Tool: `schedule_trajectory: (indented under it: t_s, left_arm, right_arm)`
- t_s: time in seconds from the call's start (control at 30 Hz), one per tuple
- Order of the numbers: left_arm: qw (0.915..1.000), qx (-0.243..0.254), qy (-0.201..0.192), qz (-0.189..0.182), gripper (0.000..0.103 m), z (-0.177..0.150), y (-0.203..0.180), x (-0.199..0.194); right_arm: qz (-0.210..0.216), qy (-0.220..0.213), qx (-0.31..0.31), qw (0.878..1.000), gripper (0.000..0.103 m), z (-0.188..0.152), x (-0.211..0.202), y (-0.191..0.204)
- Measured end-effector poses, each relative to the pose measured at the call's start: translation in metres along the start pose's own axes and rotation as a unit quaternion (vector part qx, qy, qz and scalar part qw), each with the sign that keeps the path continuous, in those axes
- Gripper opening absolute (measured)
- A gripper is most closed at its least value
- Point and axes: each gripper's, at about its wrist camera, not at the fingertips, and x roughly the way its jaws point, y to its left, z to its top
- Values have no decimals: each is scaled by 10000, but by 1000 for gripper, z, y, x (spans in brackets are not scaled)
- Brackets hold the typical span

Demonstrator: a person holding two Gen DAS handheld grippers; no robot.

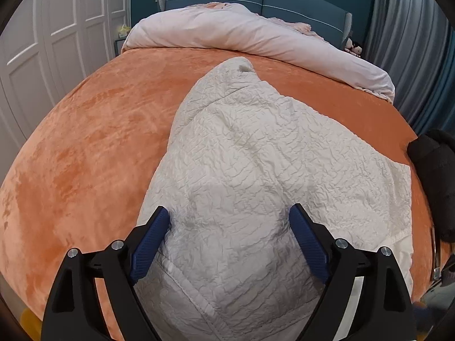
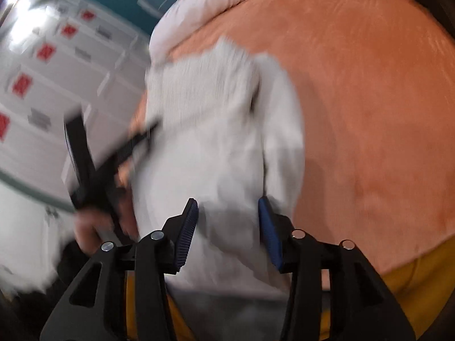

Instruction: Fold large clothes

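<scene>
The white crinkled garment point(image 1: 244, 153) lies bunched in a long heap on the orange bedspread point(image 1: 85, 142), its near end spilling toward the bed's foot. The left gripper point(image 1: 229, 216) stands spread wide astride the near hump, pads not pressing. The right gripper point(image 2: 227, 213) is part-open with cloth between its jaws; blur hides whether the pads bite. The likely slip: closing on the hump's bulk catches several layers at once, so the fold drags crooked, or the near hem point(image 1: 182, 281) slides off the edge. Left of the garment the spread is bare, with room to lay it flat; the pink duvet point(image 1: 241, 34) bounds the far side.
</scene>
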Motion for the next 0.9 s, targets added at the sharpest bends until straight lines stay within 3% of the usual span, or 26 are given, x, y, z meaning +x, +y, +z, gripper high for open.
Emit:
schedule_trajectory:
  t_s: [0.03,0.07,0.1,0.2,0.33,0.43,0.5,0.57,0.7,0.8,0.9]
  left_arm:
    - [10000,5,-2,16,86,-1,-2,0]
    - [10000,-4,8,9,86,-1,-2,-1]
    - [10000,-10,17,10,87,-1,-3,-2]
    - [10000,-3,12,9,87,-5,-1,-6]
    - [10000,59,-25,-6,90,-10,-8,-5]
    - [9988,378,-171,257,91,-15,-21,-6]
    - [9988,336,-183,312,91,-16,-19,-5]
    - [9993,217,-157,278,91,-14,-13,-2]
    - [9990,220,-198,345,91,-15,-15,0]
    - [9989,221,-196,351,91,-16,-16,1]
    - [9992,194,-184,294,91,-17,-14,1]
  right_arm:
    - [-35,40,-129,9999,16,-6,1,2]
    - [-30,81,-186,9998,7,-18,0,4]
    - [89,50,-123,9999,4,-24,-8,3]
    - [512,-201,37,9985,1,-34,-29,8]
    - [0,172,252,9995,1,-47,13,-24]
    - [75,422,848,9955,2,-52,31,-42]
    - [-216,317,572,9976,3,-42,16,-28]
    - [-365,-139,531,9978,10,-28,-10,-13]
    - [-1104,-911,-45,9897,11,18,-37,22]
    - [-1485,-991,-643,9818,8,52,-19,52]
    - [-1929,-820,-1082,9718,8,82,27,73]
